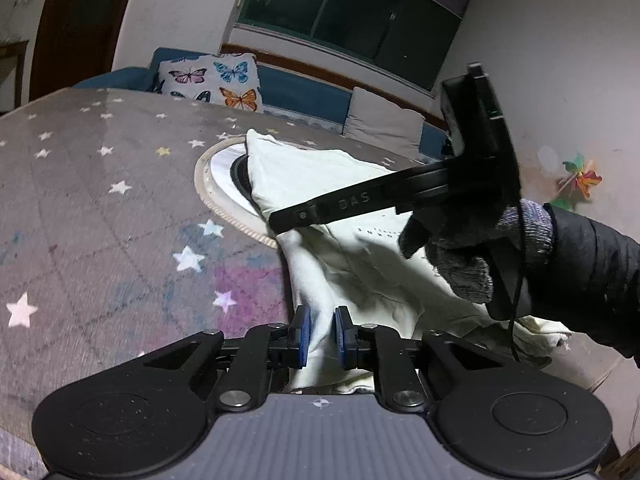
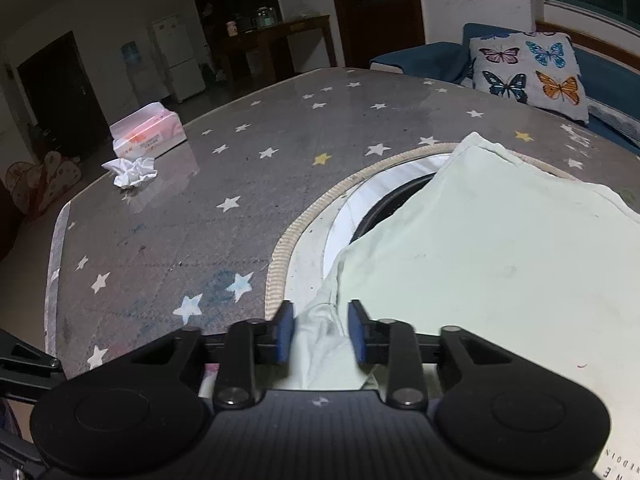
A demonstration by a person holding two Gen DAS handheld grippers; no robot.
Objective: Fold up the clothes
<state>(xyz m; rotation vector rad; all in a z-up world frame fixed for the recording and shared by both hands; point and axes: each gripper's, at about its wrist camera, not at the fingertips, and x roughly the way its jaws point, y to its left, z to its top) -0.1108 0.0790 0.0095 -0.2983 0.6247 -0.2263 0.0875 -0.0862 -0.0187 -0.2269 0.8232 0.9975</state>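
A pale cream T-shirt [image 1: 352,248] with small printed lettering lies on the star-patterned tabletop [image 1: 100,184], partly covering a round inset in the table. My left gripper [image 1: 320,338] has a bunched fold of the shirt between its blue pads, jaws narrowly apart. In the left wrist view the right gripper's black body [image 1: 472,136] and the gloved hand that holds it hang over the shirt. My right gripper [image 2: 320,332] holds a gathered edge of the shirt [image 2: 500,264] between its blue pads, near the round inset [image 2: 352,208].
A tissue box [image 2: 148,132] and a crumpled tissue [image 2: 130,170] sit at the table's far left. A blue sofa with a butterfly cushion [image 2: 528,68] stands behind the table. The table's left edge [image 2: 56,248] is close.
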